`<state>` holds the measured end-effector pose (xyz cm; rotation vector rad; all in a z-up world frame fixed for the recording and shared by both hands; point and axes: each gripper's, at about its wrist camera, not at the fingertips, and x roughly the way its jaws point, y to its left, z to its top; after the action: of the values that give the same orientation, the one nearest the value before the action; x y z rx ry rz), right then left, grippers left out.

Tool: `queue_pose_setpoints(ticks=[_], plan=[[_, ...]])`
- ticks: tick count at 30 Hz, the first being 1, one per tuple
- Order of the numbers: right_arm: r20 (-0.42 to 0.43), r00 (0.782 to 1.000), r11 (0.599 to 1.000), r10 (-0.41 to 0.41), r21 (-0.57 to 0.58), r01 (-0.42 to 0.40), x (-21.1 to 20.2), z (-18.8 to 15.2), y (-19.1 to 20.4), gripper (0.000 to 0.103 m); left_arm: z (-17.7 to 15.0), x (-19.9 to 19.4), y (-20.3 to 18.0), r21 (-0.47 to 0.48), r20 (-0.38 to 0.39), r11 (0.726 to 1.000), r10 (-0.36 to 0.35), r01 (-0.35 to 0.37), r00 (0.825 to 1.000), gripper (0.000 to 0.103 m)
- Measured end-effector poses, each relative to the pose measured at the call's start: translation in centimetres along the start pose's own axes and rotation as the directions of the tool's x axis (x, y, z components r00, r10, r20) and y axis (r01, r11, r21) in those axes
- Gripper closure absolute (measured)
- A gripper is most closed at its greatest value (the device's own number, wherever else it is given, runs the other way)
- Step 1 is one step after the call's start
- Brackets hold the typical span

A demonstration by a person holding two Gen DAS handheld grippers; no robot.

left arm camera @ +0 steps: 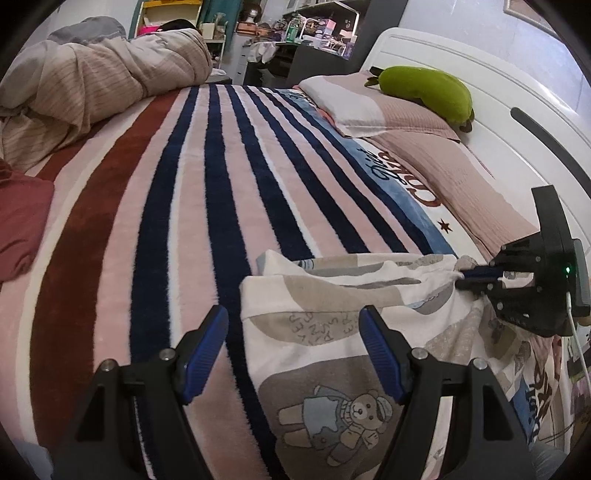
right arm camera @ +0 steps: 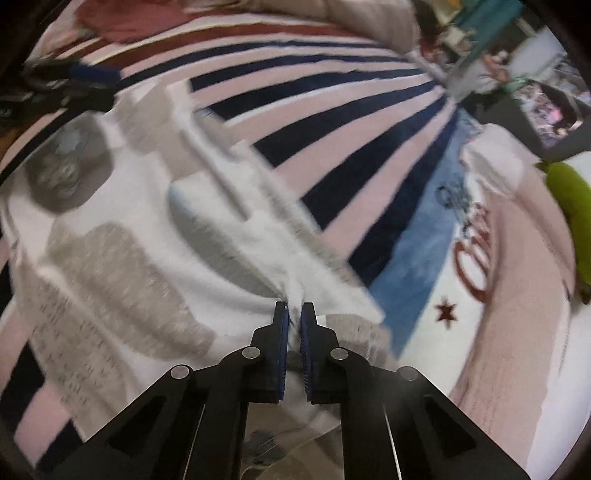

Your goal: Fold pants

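The pants (left arm camera: pixel 325 354) are white with grey and beige patches and a teddy bear print. They lie on the striped blanket (left arm camera: pixel 155 206) at the near right of the bed. My left gripper (left arm camera: pixel 293 325) is open, its jaws straddling the near left edge of the pants. My right gripper (left arm camera: pixel 461 278) is shut on a bunched edge of the pants at the right and lifts it slightly. In the blurred right wrist view, the right gripper (right arm camera: pixel 294 314) pinches the white fabric (right arm camera: pixel 147 229). The left gripper (right arm camera: pixel 88 79) shows at the upper left.
A rolled beige duvet (left arm camera: pixel 103 81) lies at the far left of the bed. A maroon cloth (left arm camera: pixel 22 225) sits at the left edge. Pillows (left arm camera: pixel 388 110) with a green plush (left arm camera: pixel 428 92) lie by the white headboard (left arm camera: pixel 517 122). Cluttered shelves (left arm camera: pixel 310 29) stand behind.
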<state>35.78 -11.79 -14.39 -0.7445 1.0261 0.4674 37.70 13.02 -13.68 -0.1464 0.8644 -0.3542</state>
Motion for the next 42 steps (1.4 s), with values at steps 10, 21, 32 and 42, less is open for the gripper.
queue_pose_setpoints(ticks=[10, 21, 32, 42], plan=[[0.037, 0.998, 0.955, -0.049, 0.296, 0.036, 0.3, -0.5, -3.9, 0.095, -0.1, -0.3, -0.3, 0.001, 0.009, 1.0, -0.014, 0.014, 1.0, 0.033], [0.052, 0.913, 0.554, -0.405, 0.808, 0.2, -14.4, -20.1, -7.2, 0.025, -0.1, -0.6, -2.0, 0.024, 0.012, 0.998, -0.063, 0.063, 0.998, 0.033], [0.134, 0.934, 0.482, -0.33, 0.875, 0.044, -11.8, -25.8, -10.0, 0.024, 0.4, -2.2, -1.0, -0.008, 0.091, 1.0, 0.023, -0.023, 0.996, 0.033], [0.094, 0.932, 0.532, -0.351, 0.839, 0.116, -10.3, -20.9, -11.2, 0.098, 0.6, -2.5, 0.4, -0.043, 0.099, 0.999, 0.004, 0.0, 0.995, 0.033]])
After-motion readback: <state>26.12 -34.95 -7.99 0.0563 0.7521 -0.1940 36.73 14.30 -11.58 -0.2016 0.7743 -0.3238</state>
